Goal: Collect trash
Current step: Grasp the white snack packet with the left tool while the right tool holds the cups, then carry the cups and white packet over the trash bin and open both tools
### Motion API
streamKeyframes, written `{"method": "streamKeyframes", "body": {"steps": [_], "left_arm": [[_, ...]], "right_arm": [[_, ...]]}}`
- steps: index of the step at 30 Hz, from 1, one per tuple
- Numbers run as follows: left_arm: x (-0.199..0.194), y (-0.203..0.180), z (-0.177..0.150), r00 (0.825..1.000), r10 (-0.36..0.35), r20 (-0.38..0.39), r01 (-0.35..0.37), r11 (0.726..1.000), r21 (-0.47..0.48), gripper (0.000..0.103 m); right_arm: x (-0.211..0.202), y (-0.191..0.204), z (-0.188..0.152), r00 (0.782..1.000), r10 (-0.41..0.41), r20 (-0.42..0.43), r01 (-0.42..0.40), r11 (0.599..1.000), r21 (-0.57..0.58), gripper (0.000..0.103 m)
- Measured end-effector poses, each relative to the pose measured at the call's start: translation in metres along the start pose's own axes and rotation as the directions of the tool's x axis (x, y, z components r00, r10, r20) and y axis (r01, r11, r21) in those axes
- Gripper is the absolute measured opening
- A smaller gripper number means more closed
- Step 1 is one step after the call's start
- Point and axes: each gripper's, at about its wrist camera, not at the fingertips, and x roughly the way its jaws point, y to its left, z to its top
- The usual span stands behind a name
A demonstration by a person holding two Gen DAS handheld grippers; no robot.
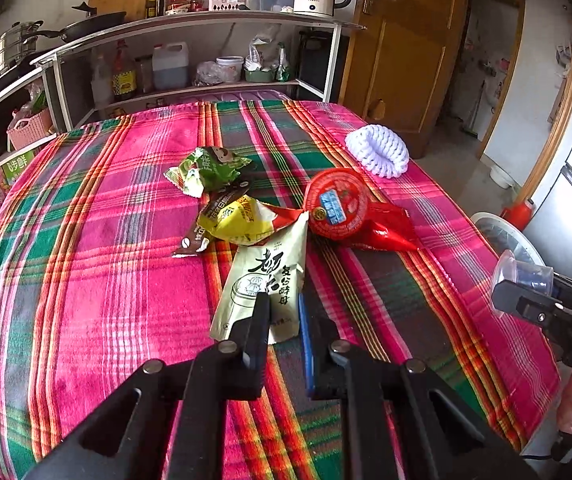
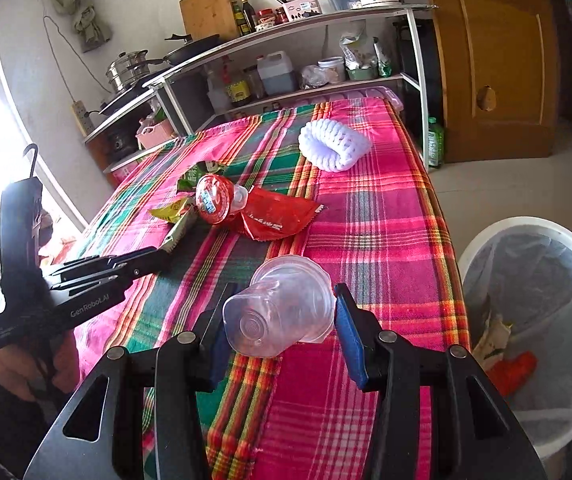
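My left gripper (image 1: 284, 312) is shut on the near end of a pale green yeast packet (image 1: 264, 280) that lies on the plaid cloth. Behind it lie a yellow wrapper (image 1: 238, 220), a green wrapper (image 1: 210, 168), a brown sachet (image 1: 198, 236), a red wrapper (image 1: 385, 228) and a red-lidded cup (image 1: 335, 202). My right gripper (image 2: 280, 316) is shut on a clear plastic cup (image 2: 282, 304), held on its side above the table's right part. A white bin (image 2: 533, 320) with a clear liner stands to the right of the table, with some trash inside.
A white foam net sleeve (image 2: 331, 144) lies at the table's far right. A shelf unit (image 1: 190, 24) with pots, bottles and a kettle stands behind the table. A wooden door (image 1: 409, 40) is at the back right.
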Motion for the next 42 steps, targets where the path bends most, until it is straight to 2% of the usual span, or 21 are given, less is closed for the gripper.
{"method": "streamKeyframes", "body": {"steps": [5,16,32,42], "left_arm": [[-0.009,-0.001,-0.009,1.0,-0.017,0.01,0.017,1.0,-0.012,0.015],[-0.041,-0.018,-0.013,0.992,-0.101,0.08,0.103,0.995,-0.014,0.011],[-0.059,-0.07,-0.006,0.967,-0.225,0.117,0.219,0.974,0.059,0.01],[-0.056,-0.117,0.01,0.945,-0.308,0.114,0.294,0.947,0.126,0.01]], "right_arm": [[-0.009,-0.001,-0.003,1.0,-0.005,0.009,0.005,1.0,0.0,0.047],[-0.03,0.0,-0.007,0.999,-0.015,0.048,0.015,1.0,0.004,0.047],[-0.062,-0.012,-0.014,0.994,-0.061,0.092,0.058,0.998,0.025,0.047],[-0.086,-0.045,-0.021,0.984,-0.13,0.119,0.121,0.989,0.083,0.047]]}}
